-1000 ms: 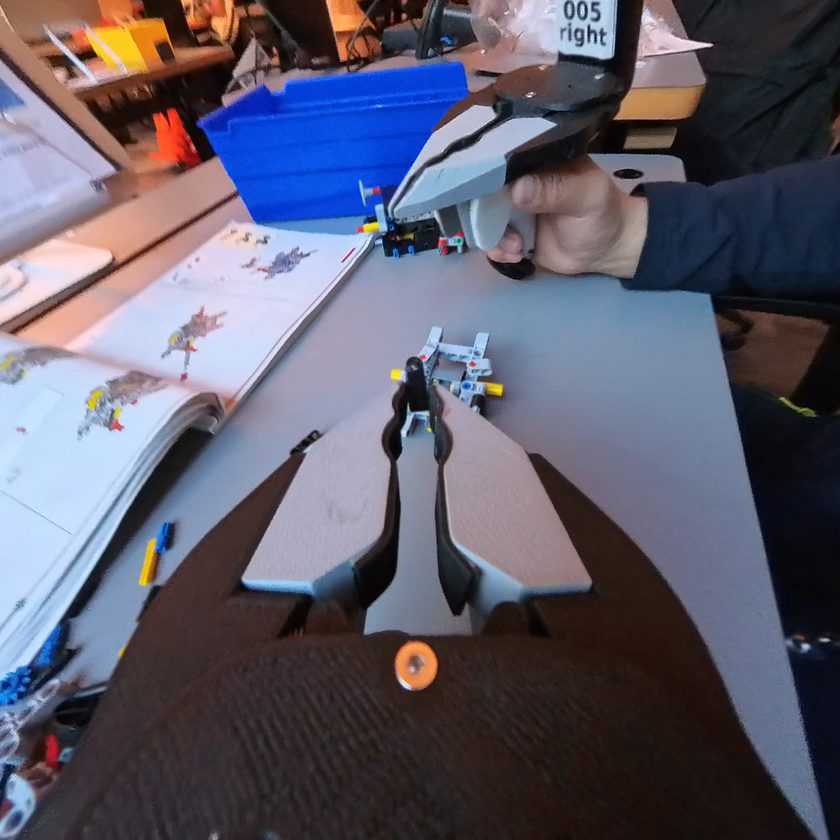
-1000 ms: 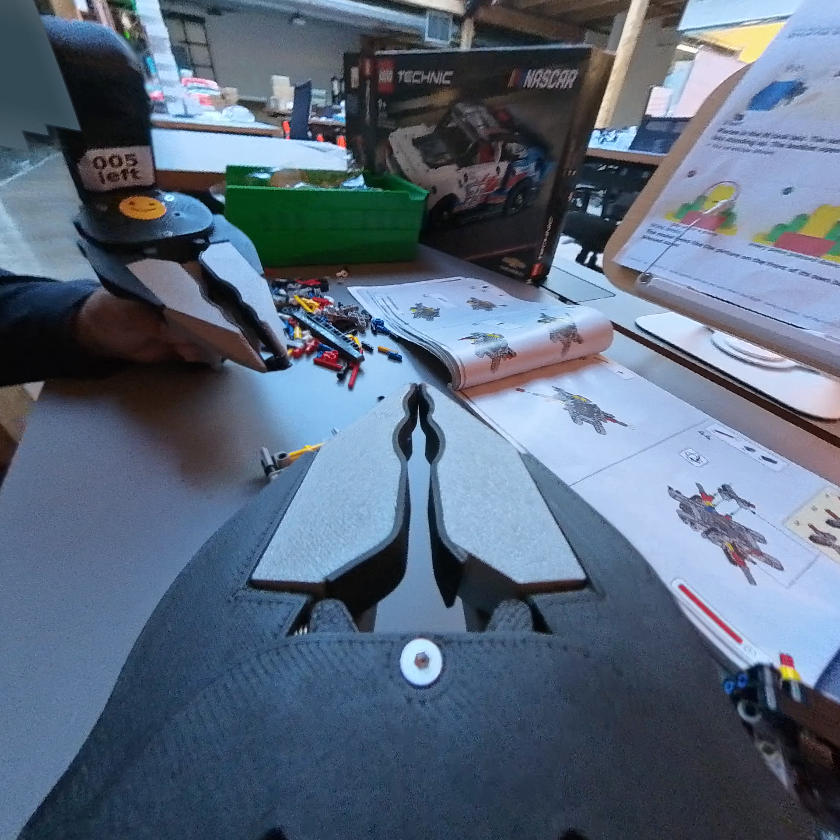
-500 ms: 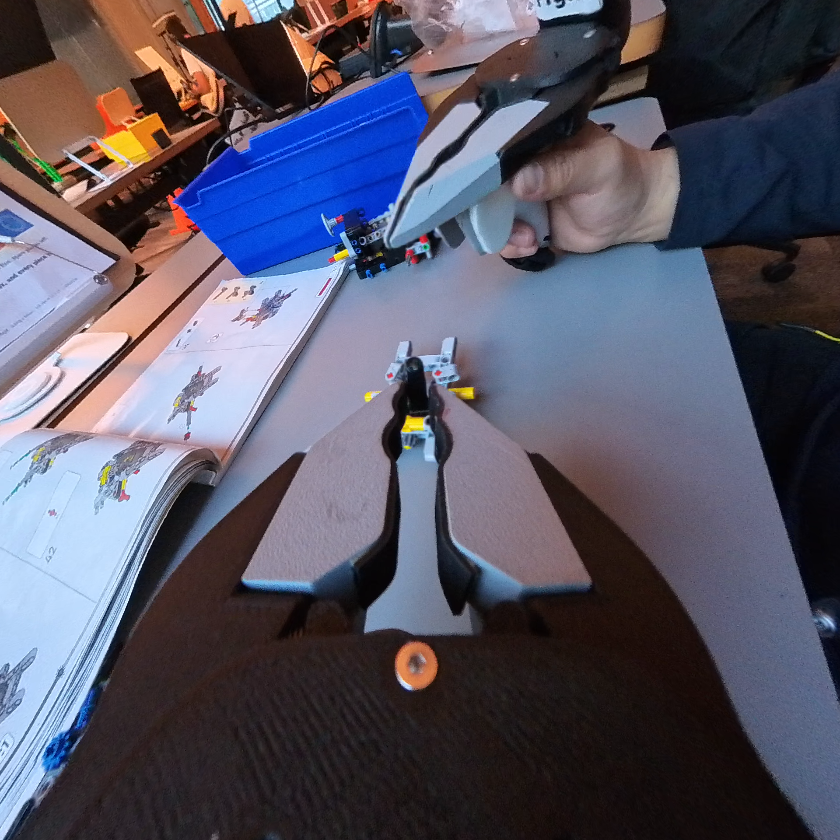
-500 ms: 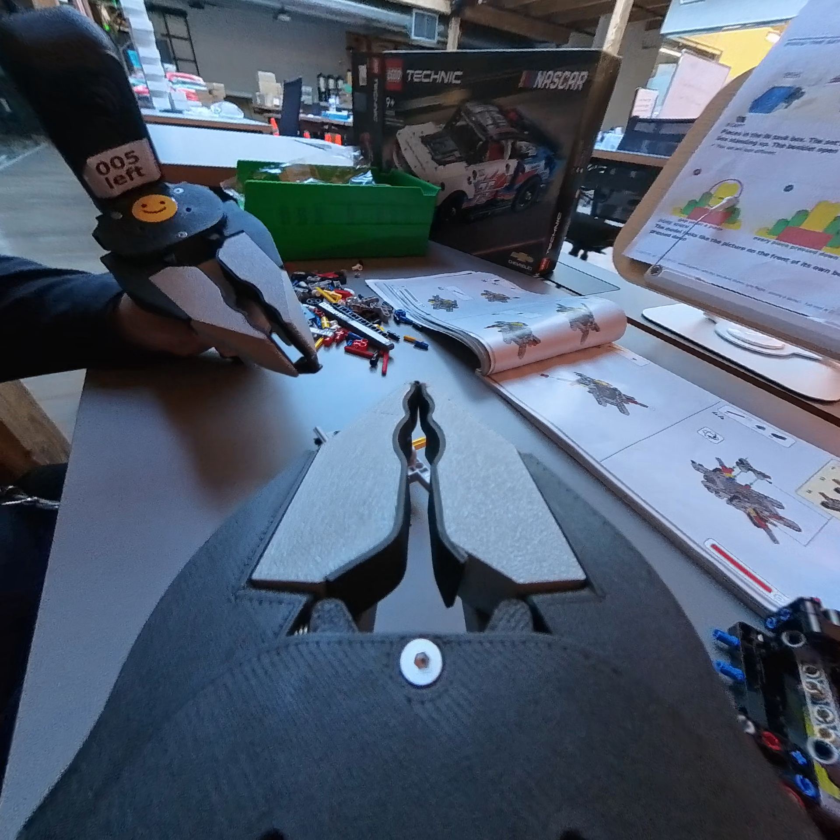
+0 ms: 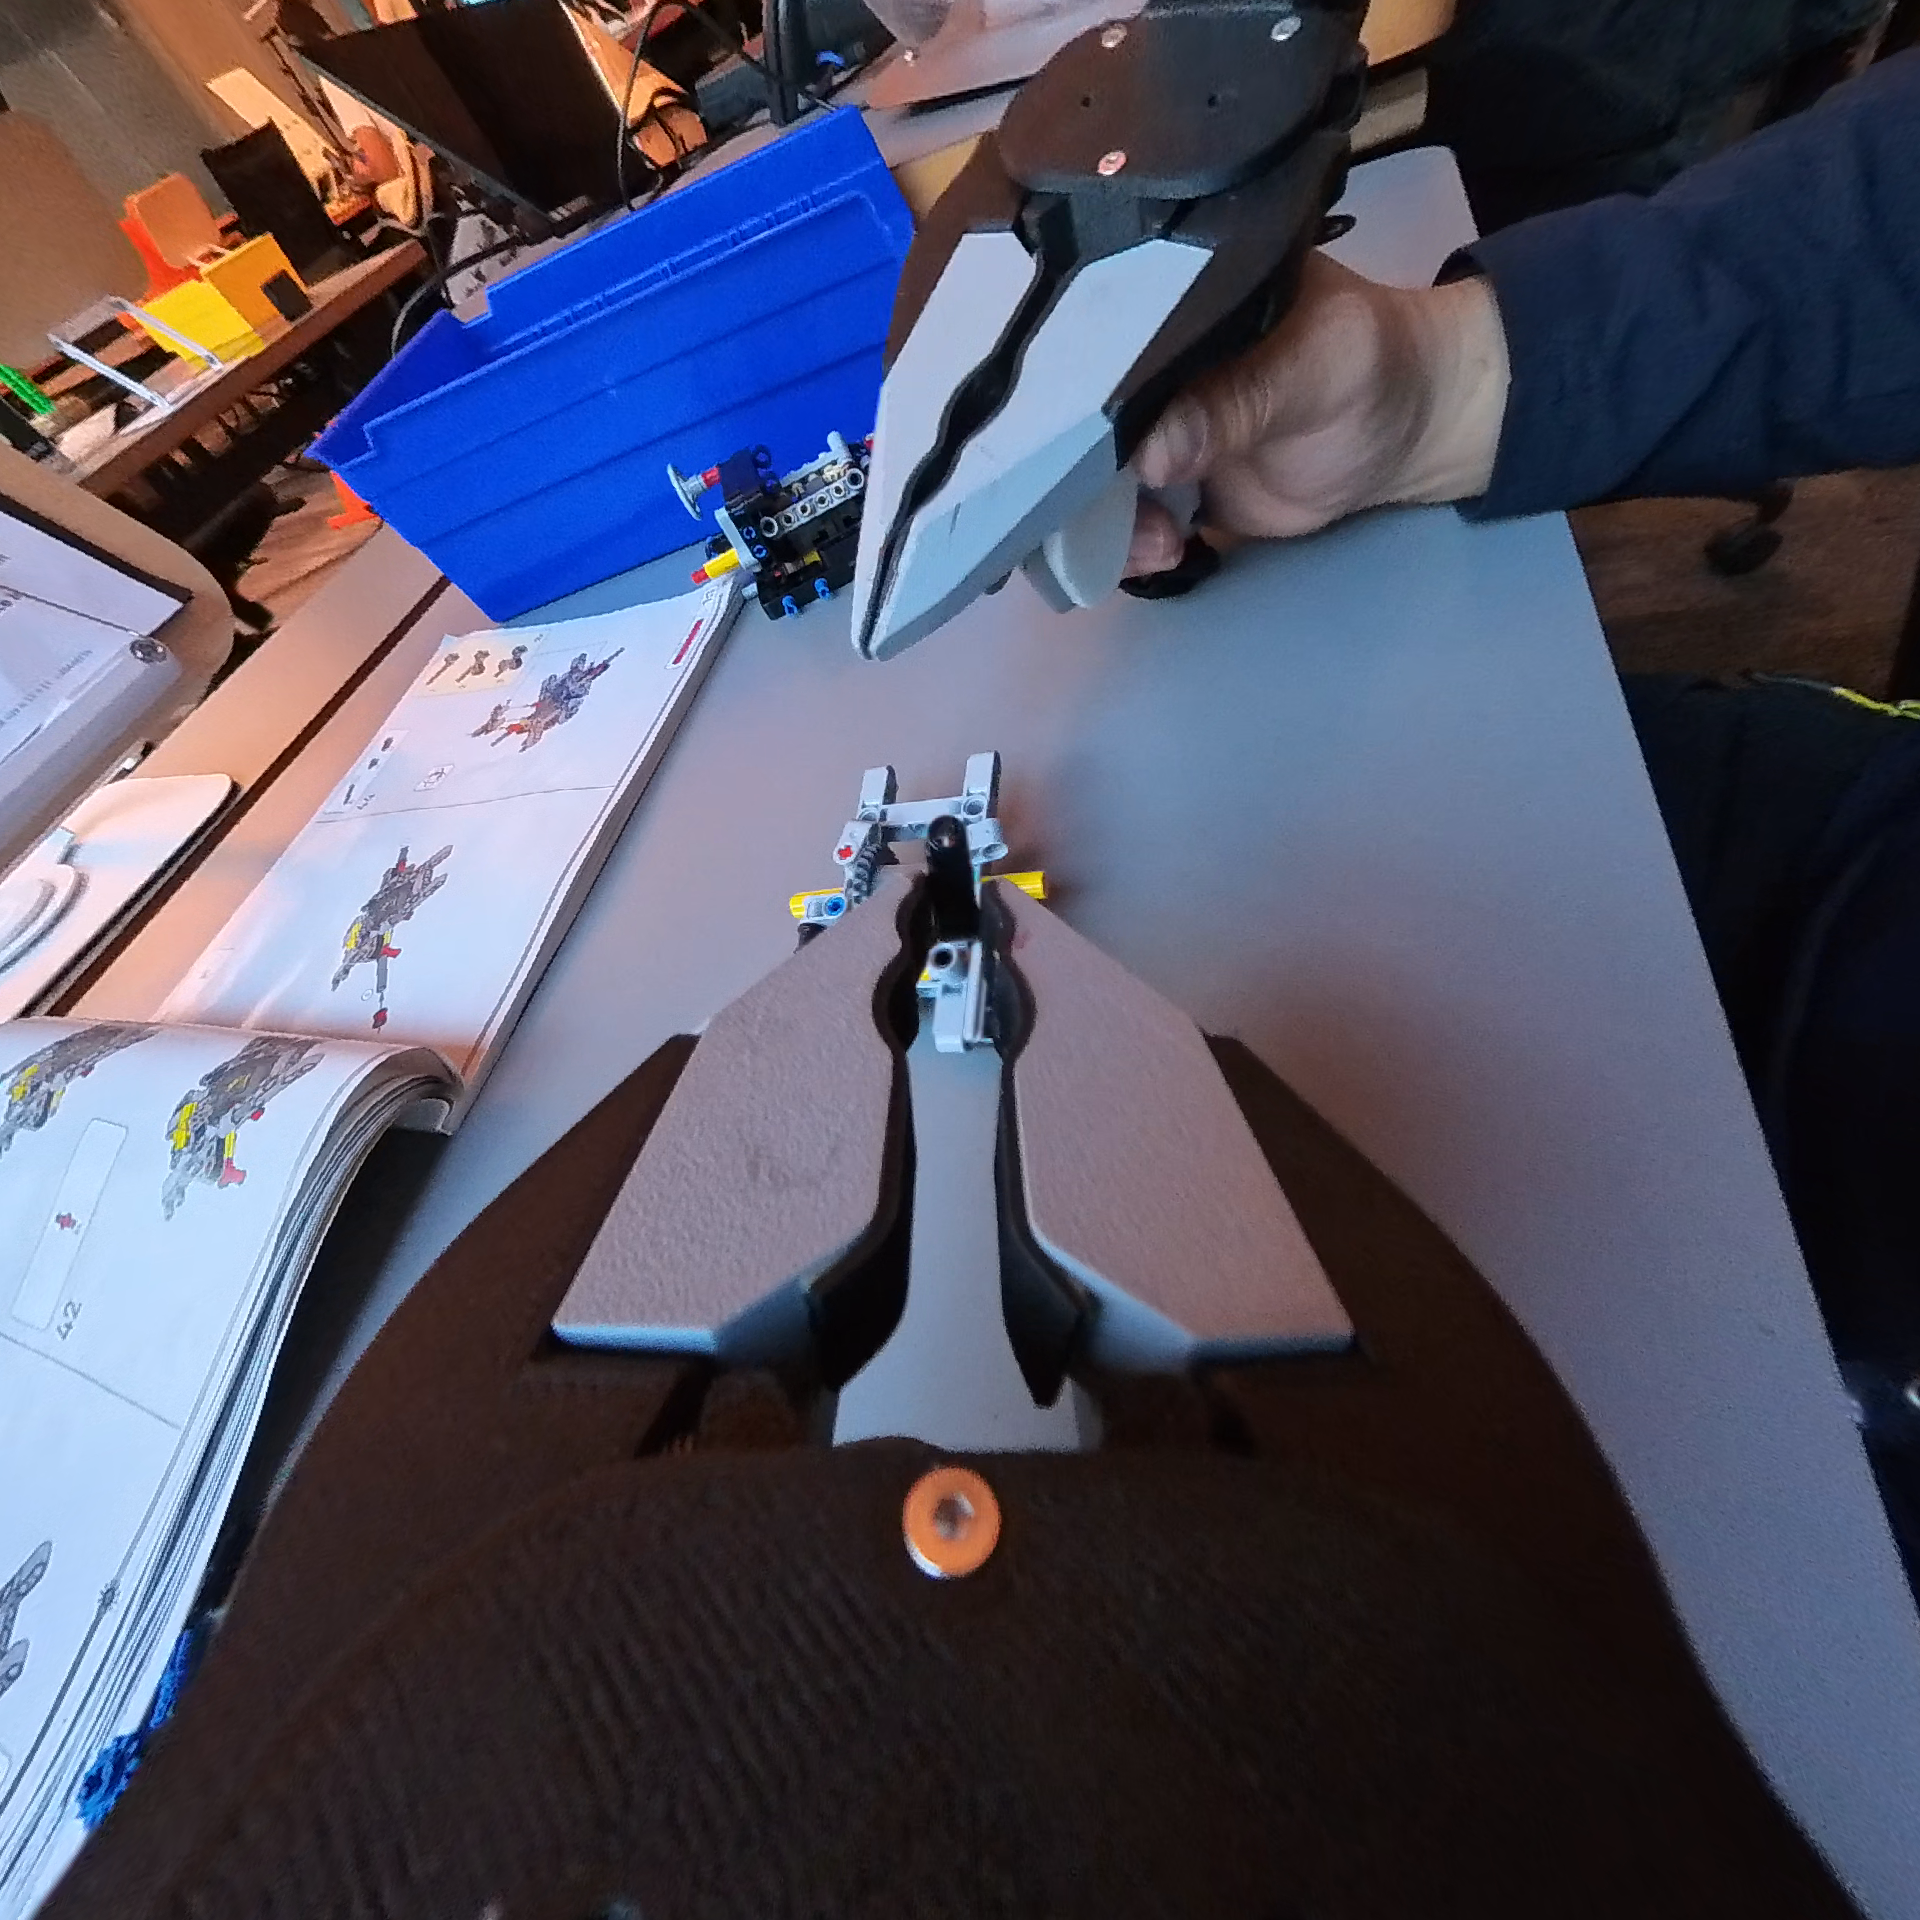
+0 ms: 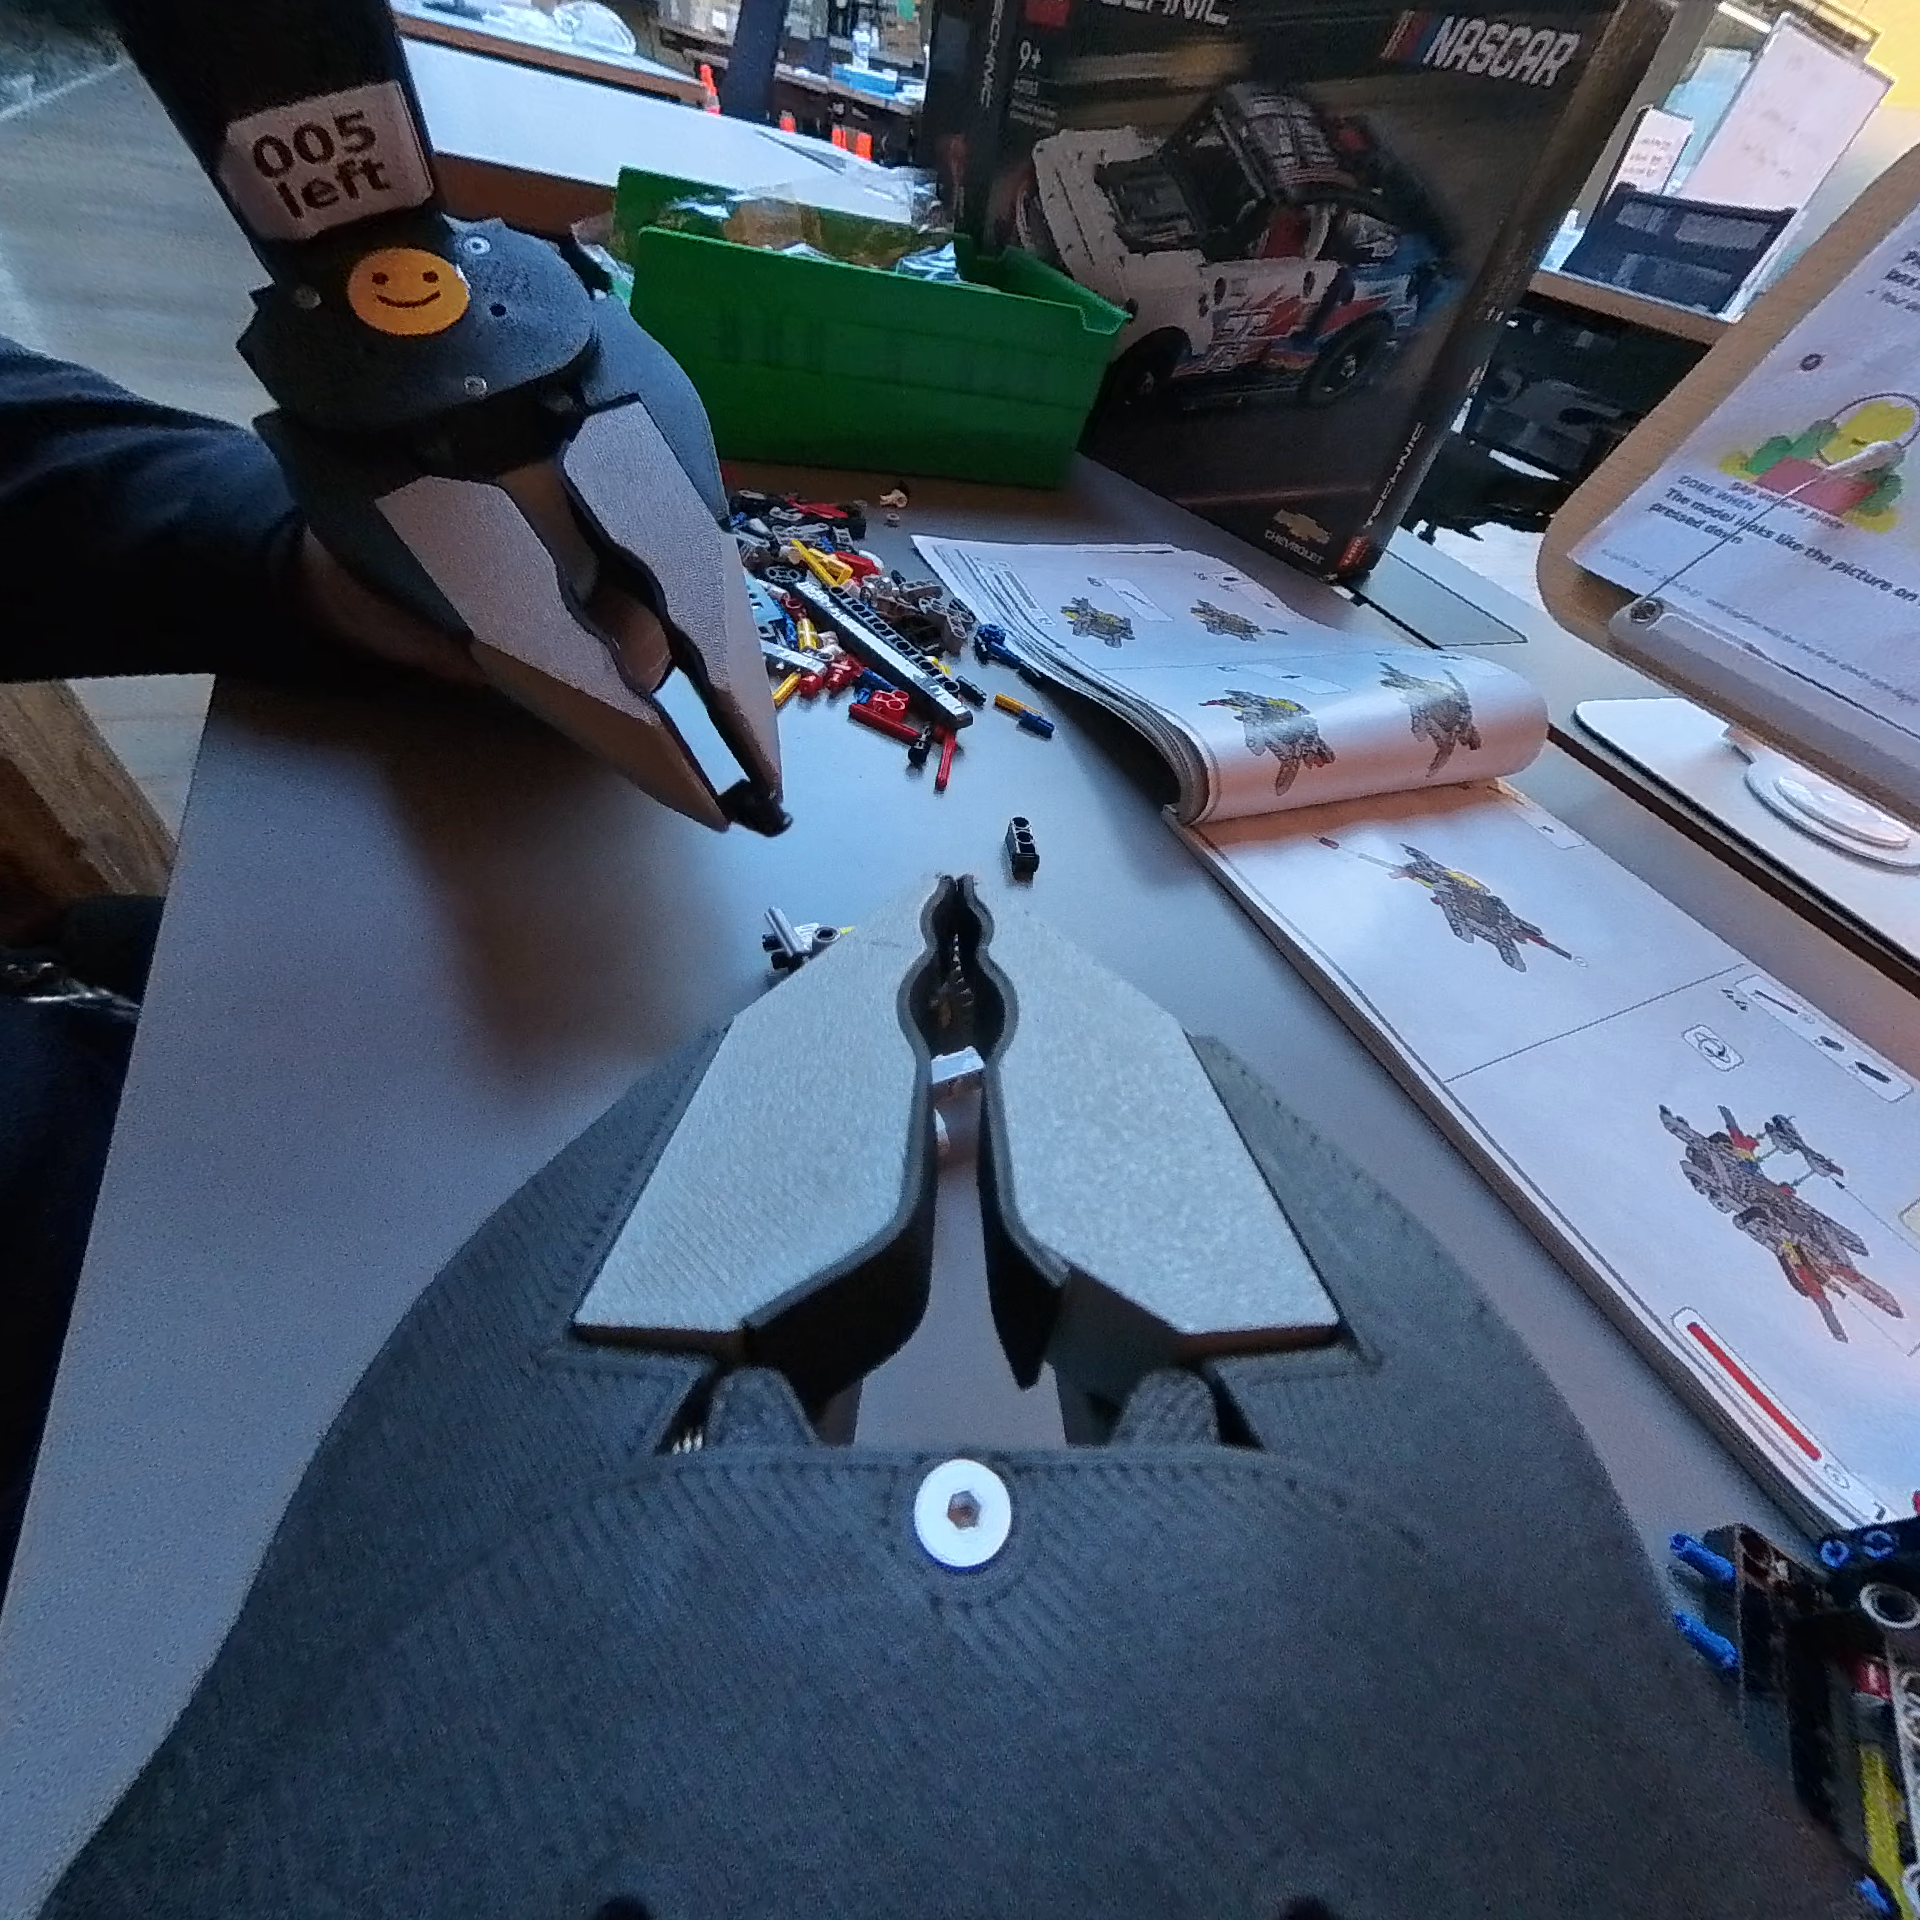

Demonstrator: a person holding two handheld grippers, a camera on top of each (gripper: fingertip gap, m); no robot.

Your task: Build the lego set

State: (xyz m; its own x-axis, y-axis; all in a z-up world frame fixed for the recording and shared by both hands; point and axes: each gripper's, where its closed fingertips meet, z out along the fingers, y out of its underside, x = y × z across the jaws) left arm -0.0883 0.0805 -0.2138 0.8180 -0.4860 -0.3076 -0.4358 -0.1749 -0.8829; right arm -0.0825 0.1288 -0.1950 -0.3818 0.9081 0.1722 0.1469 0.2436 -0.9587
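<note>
Dim warm light, fisheye-bent edges

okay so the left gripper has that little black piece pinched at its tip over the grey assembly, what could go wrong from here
1. The left gripper pinches the small black piece only at its very tips; it could twist or slip out.
2. The grey assembly lies loose on the table, so pressing on it may push it away.
3. The shut right gripper hovers close by and could bump the assembly.

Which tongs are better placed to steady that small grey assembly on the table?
Right, probably. The right tongs are shut on nothing and hang near the grey assembly; the left tongs are busy pinching a black pin.
</note>
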